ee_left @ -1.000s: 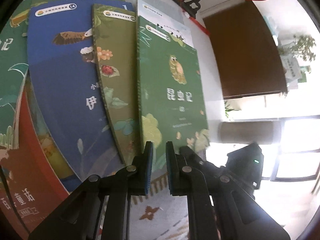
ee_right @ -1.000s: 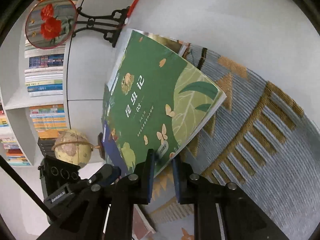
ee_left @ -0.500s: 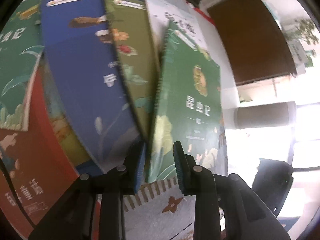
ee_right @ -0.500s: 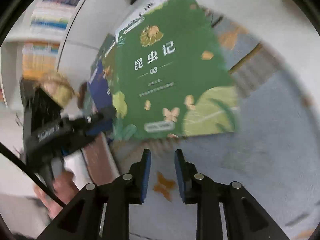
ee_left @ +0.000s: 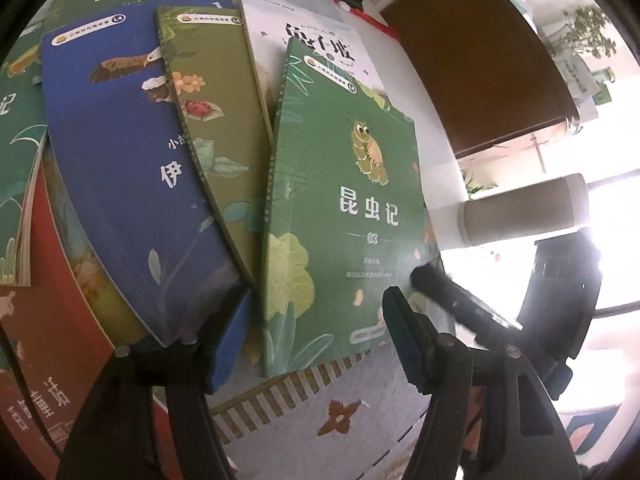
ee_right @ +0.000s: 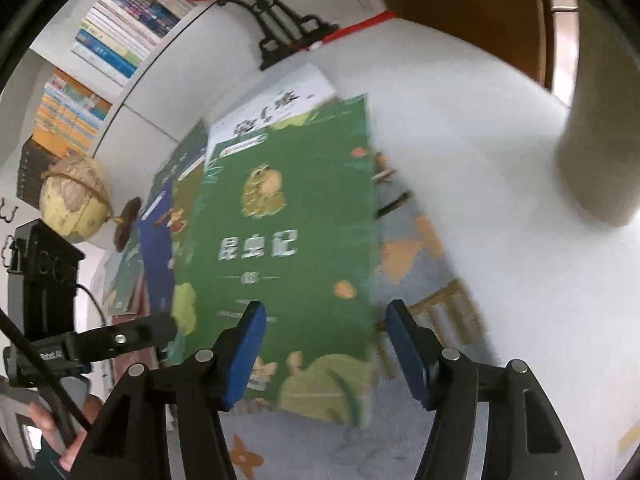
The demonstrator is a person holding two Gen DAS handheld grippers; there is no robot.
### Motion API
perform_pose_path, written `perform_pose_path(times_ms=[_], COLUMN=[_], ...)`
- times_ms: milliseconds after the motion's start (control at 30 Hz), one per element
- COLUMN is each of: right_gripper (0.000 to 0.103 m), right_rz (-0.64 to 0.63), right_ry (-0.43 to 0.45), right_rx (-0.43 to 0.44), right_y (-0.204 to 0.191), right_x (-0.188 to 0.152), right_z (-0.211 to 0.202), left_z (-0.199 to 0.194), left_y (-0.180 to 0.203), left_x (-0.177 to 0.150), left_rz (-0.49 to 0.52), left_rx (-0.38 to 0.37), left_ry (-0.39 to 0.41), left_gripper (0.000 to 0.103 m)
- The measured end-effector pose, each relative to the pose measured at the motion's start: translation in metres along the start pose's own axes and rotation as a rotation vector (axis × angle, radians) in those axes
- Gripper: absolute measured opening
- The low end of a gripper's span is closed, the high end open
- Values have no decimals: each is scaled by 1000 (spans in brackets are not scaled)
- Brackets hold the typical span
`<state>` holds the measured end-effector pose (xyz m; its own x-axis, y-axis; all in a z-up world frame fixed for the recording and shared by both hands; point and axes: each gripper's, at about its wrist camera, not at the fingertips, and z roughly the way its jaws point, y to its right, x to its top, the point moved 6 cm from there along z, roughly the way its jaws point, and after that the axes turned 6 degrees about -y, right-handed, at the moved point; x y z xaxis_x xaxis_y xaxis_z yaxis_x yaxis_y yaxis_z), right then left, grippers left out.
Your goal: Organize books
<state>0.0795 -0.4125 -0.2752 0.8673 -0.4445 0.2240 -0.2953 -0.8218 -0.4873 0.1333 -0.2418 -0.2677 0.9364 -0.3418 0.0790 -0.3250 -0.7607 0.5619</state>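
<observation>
left claw (ee_left: pixel 320 336): jaws opening, nothing pinched; the green book's bottom edge sits in the gap, pads off it
right claw (ee_right: pixel 324 348): jaws opening too, nothing gripped; hangs over the same book's lower cover, view blurred
green book (ee_left: pixel 344 208): caterpillar cover, face up, lies on the patterned mat (ee_left: pixel 340 408), leaning on the row's right end
row: blue book (ee_left: pixel 120 184), olive book (ee_left: pixel 216 128) and white book (ee_left: pixel 312 36) fanned out, overlapping, partly under the green one
other books: another green cover (ee_left: pixel 16 152) and a red book (ee_left: pixel 44 360) at far left, loosely overlapped
counter (ee_right: pixel 460 160): white, mat on top; fan stand (ee_right: pixel 280 20) at the back
progress: green book looks just set down and let go, row is gathered but crooked
left to do: square up edges, tidy the left-hand books; I'd guess midway, can't tell the final layout
background: shelf of books (ee_right: pixel 100 52) and globe (ee_right: pixel 76 196), not part of the pile
</observation>
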Motion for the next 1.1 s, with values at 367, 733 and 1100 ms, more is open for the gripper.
perform_pose_path(times_ms=[367, 733, 1100], right_gripper=[61, 64, 8], right_rz=[73, 295, 289], right_ry=[-4, -54, -109], right_rx=[134, 429, 417], right_y=[-1, 1, -24], right_x=[0, -6, -11], right_z=[5, 18, 12], left_z=[3, -3, 15], left_y=[9, 14, 14], left_x=[-11, 9, 4], left_rz=[-166, -237, -70], left_rx=[-431, -436, -110], left_ry=[-28, -6, -30], left_gripper=[54, 8, 40])
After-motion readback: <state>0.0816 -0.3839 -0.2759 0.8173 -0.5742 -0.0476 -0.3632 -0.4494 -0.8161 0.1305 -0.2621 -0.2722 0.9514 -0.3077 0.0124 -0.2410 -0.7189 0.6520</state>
